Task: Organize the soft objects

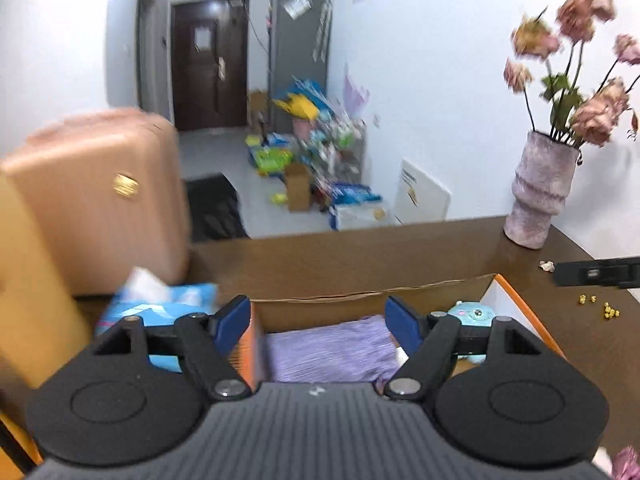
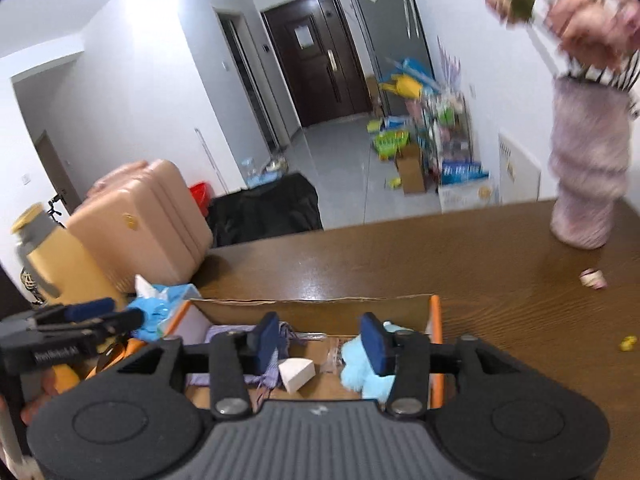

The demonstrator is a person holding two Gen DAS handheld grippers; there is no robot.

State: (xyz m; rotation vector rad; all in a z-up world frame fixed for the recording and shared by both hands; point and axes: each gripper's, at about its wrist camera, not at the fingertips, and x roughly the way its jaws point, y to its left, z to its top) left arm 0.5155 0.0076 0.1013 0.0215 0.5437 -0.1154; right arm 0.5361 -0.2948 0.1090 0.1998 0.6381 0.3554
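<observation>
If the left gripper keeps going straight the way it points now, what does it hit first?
Probably the purple cloth lying in the cardboard box: it fills the gap between the left gripper's open jaws. Depth is uncertain.

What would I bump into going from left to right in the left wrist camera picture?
Pink suitcase → blue tissue pack → purple cloth in the cardboard box → little blue plush toy → fuzzy pink vase with flowers.
</observation>
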